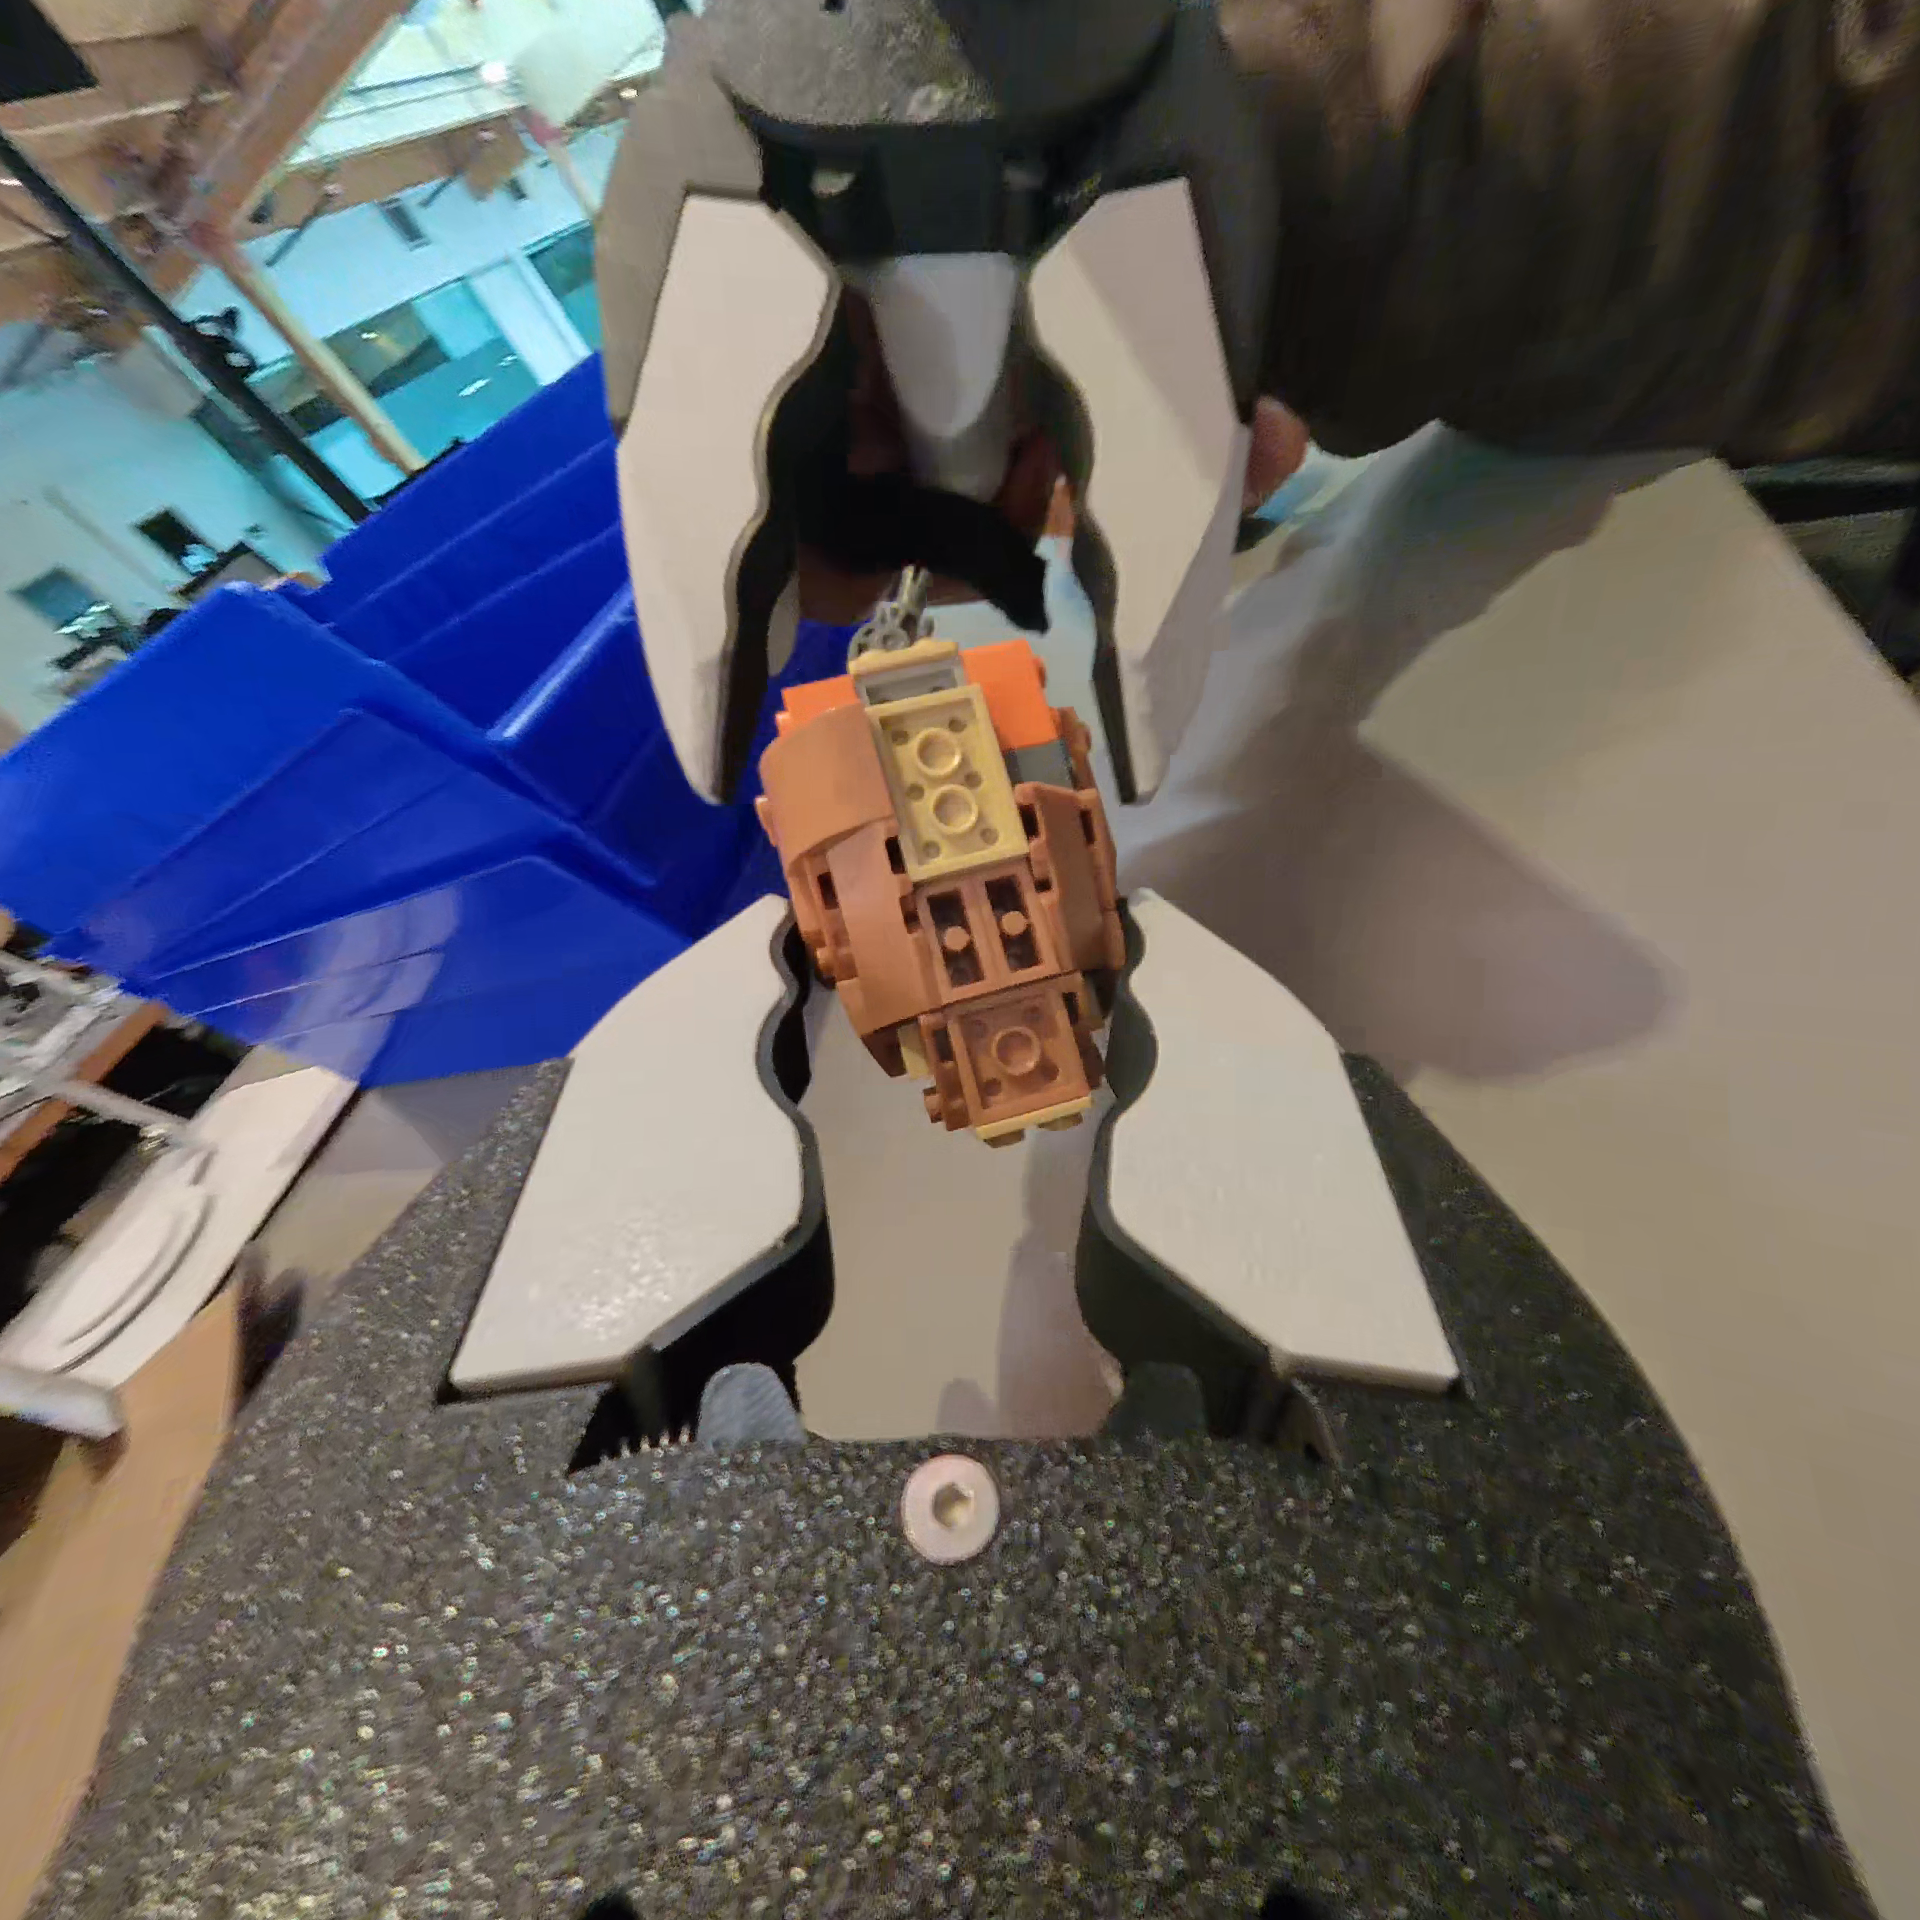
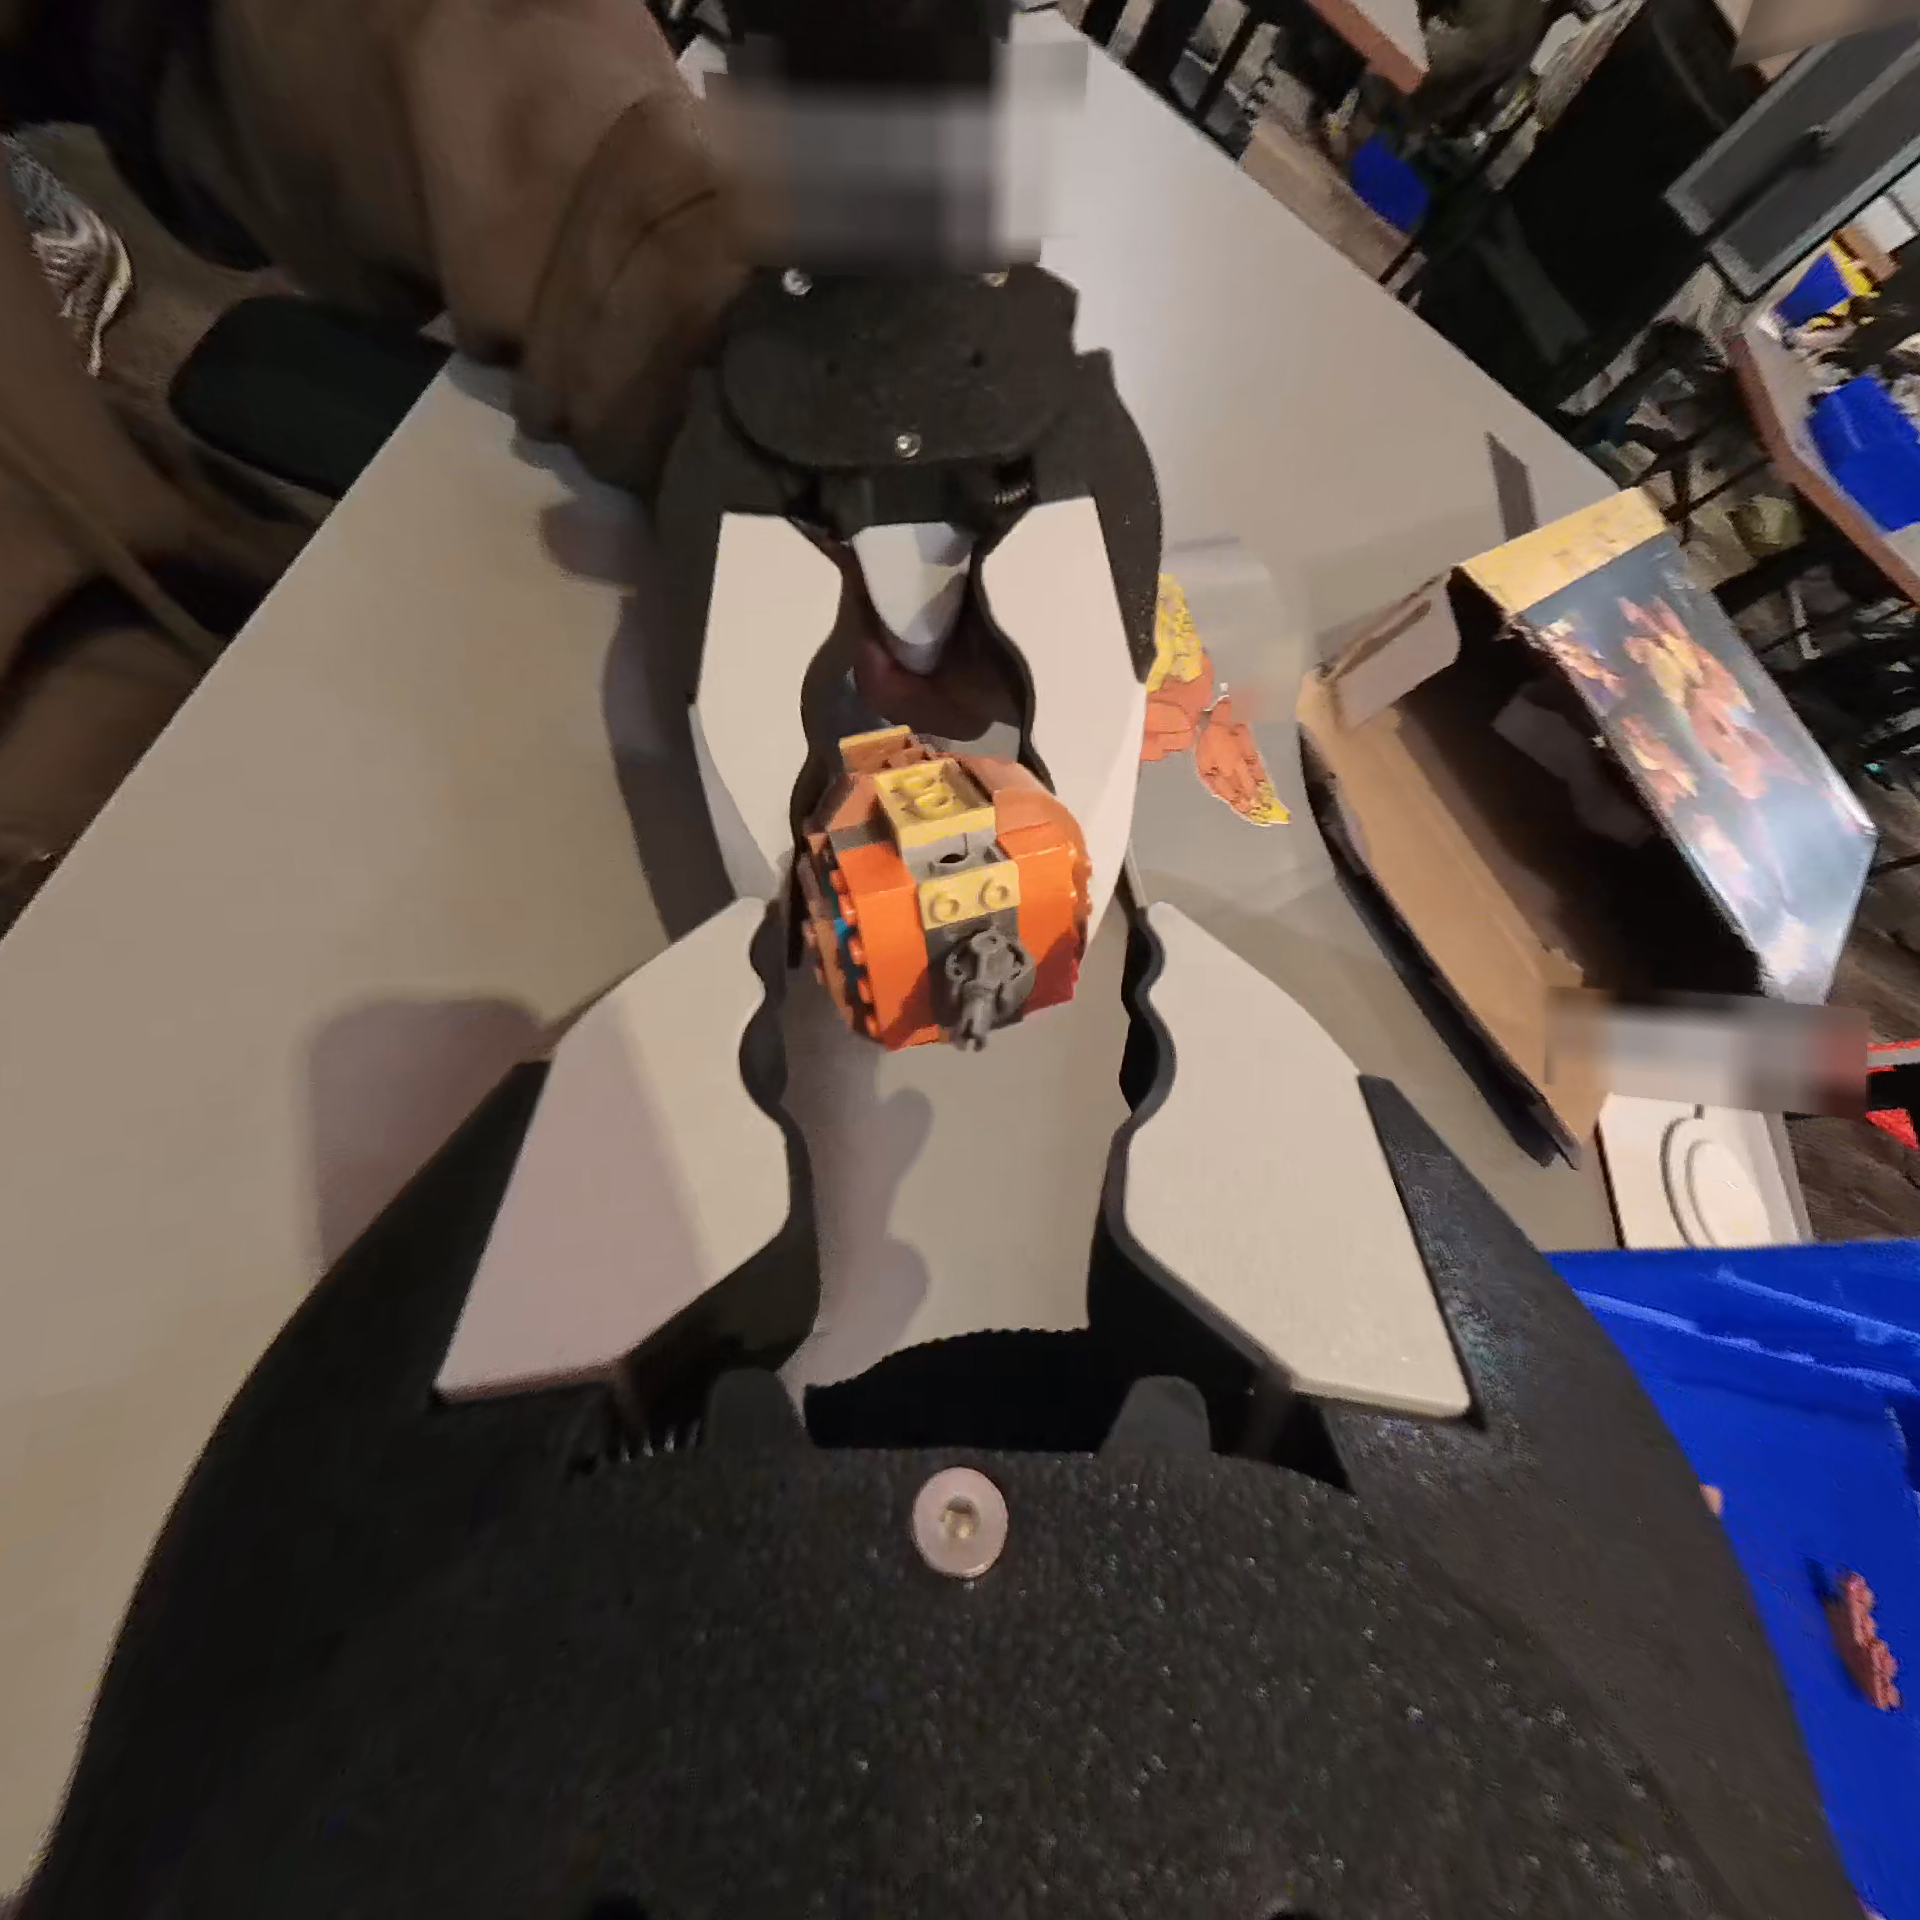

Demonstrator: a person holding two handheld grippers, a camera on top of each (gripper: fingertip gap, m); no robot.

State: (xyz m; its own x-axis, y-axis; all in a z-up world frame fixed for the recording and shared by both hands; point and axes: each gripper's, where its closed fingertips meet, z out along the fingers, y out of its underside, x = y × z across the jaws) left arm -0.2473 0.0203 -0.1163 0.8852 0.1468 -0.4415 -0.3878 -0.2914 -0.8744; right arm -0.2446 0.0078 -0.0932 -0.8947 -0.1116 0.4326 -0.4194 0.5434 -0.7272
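Brick model (image 1: 940, 894), held above the bench (image 1: 1621, 935), is pinched at its 6 o'clock end by the left gripper (image 1: 951, 956), while the right gripper (image 2: 951, 914) spreads its jaws around the 12 o'clock end, so keep the pinch steady.

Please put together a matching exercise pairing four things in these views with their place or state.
Things:
1. brick model
2. blue bins
3. cardboard box
4. right hand-held gripper

Place or state:
A. open, one finger on either side of the model's orange end
B. lying on the table, end flap open
C. clamped in the left hand-held gripper
D. grouped at the left of the left wrist view

Pairs: 1-C, 2-D, 3-B, 4-A
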